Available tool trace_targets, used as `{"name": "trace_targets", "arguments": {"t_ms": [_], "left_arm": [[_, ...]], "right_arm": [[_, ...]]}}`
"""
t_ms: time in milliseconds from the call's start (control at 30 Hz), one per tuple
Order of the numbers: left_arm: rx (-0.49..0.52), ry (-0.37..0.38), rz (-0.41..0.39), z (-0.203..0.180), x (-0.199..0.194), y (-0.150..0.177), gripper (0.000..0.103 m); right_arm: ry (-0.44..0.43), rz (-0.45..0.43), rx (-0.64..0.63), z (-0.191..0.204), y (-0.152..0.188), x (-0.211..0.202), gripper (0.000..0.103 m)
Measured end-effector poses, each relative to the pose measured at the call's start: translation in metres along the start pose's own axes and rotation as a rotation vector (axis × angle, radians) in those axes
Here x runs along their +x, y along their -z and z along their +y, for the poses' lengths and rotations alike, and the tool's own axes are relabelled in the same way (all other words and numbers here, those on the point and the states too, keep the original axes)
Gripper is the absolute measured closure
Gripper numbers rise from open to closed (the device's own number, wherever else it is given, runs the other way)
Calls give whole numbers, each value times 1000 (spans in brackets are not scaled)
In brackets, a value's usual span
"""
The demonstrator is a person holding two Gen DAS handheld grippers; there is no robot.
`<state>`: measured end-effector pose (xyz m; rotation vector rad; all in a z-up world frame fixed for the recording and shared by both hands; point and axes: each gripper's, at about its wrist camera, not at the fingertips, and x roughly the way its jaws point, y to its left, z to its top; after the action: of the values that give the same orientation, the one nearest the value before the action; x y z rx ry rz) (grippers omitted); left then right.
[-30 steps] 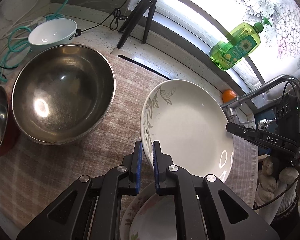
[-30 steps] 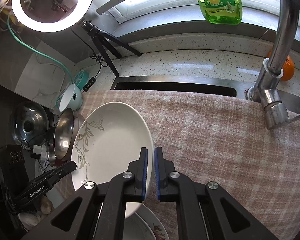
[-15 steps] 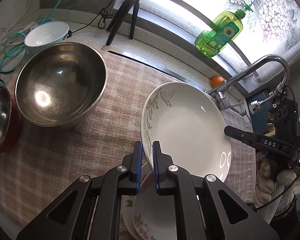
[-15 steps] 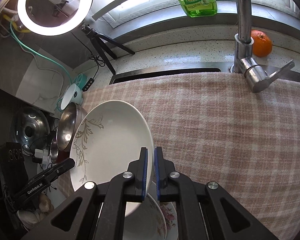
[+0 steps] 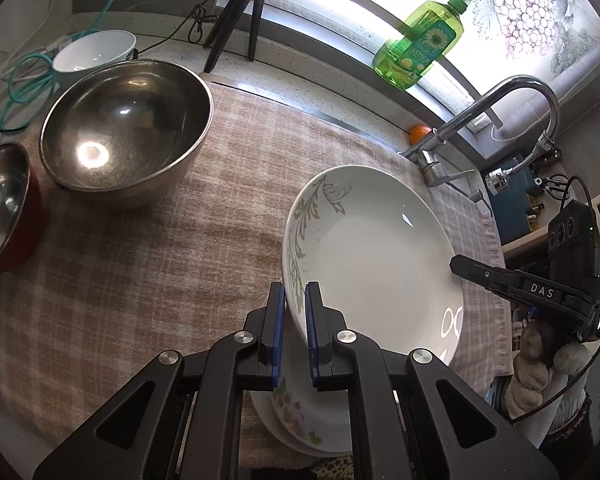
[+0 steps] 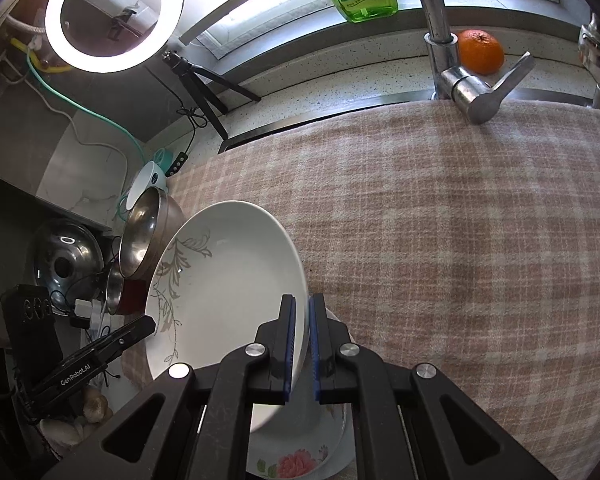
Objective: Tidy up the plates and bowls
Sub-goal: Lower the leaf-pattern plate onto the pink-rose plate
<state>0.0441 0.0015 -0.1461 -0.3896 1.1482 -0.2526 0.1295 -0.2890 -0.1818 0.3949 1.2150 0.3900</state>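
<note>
A deep white plate with a grey leaf pattern [image 5: 374, 256] [image 6: 228, 288] hangs in the air between both hands. My left gripper [image 5: 294, 320] is shut on its left rim and my right gripper [image 6: 302, 332] is shut on the opposite rim. Under it lies a stack of flowered plates [image 5: 300, 412] [image 6: 300, 456] on the checked cloth [image 5: 140, 280]. A large steel bowl [image 5: 124, 128] stands at the left, a smaller steel bowl with a red outside [image 5: 4, 208] beside it, and a small white bowl [image 5: 96, 50] behind.
A tap [image 6: 456, 64], an orange [image 6: 480, 50] and a green soap bottle [image 5: 420, 44] stand along the window sill. A small tripod [image 5: 240, 8], cables and a ring light [image 6: 112, 12] are at the back left. A steel lid [image 6: 64, 264] lies beyond the bowls.
Both hands have carried the leaf-pattern plate sideways, and it now hangs over the flowered plates, which show more fully beneath it. The steel bowls have slid left in the left wrist view.
</note>
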Motion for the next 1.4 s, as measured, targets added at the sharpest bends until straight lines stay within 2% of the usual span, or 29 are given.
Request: {"name": "trace_targets", "arguments": {"t_ms": [600,1400], "left_arm": [[39,3,42,4,-3,31,95],[84,7,72,-3,5,39,95]], "right_arm": [[-4,-17,57,-6,52,-7,96],[6,-29,109,-17,70,-8,96]]}}
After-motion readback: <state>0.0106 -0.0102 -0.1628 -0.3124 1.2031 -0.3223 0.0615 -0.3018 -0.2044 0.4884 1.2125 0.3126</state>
